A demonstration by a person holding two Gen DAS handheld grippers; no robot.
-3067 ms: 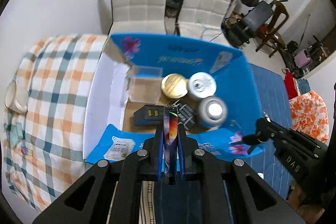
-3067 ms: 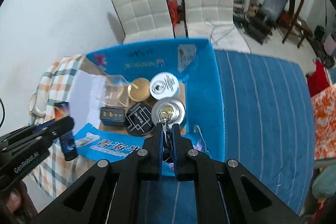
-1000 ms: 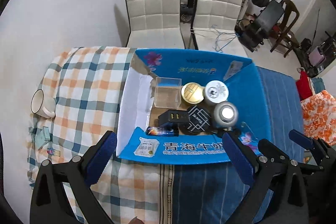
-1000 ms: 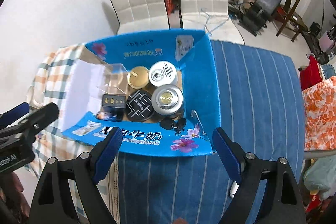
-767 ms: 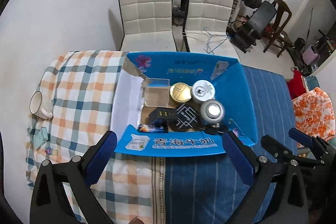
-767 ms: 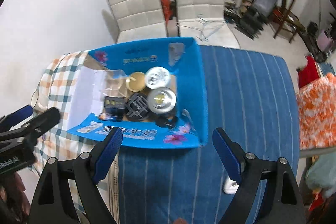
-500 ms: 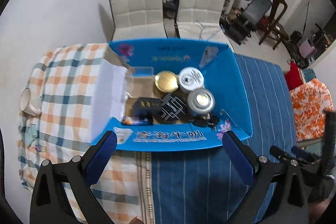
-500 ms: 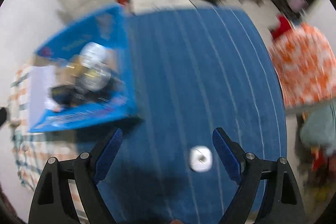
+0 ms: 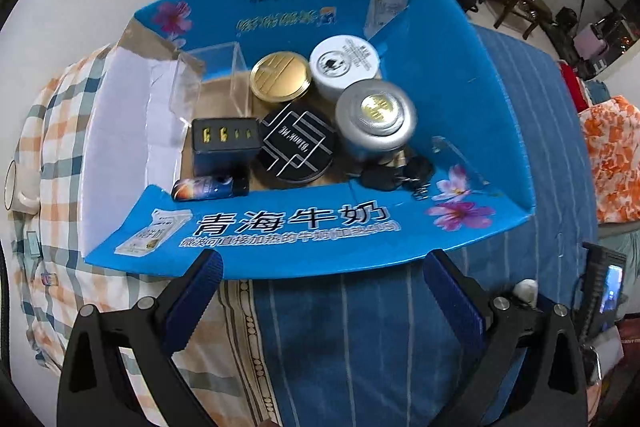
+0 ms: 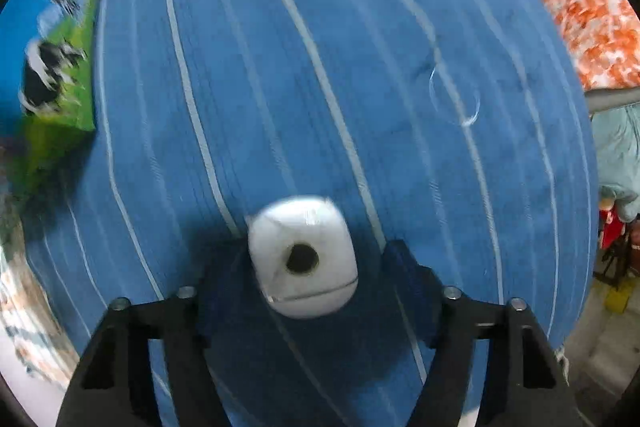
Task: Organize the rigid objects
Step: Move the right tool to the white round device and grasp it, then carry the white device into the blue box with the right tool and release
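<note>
Now that the right gripper [image 10: 304,267] has swung from the box [image 9: 280,247] to the blue cover, its wide-open jaws straddle the white cube [image 10: 303,262], evidently the next pickup. Left gripper [image 9: 320,291]: open, empty.

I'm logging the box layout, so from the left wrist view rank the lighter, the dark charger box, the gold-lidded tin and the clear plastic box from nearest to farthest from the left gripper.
Measured from the open left gripper:
1. lighter, lying against the box's near wall, left side.
2. dark charger box, just behind it.
3. gold-lidded tin, centre, further back.
4. clear plastic box, back left; too close to the tin to rank firmly.
</note>
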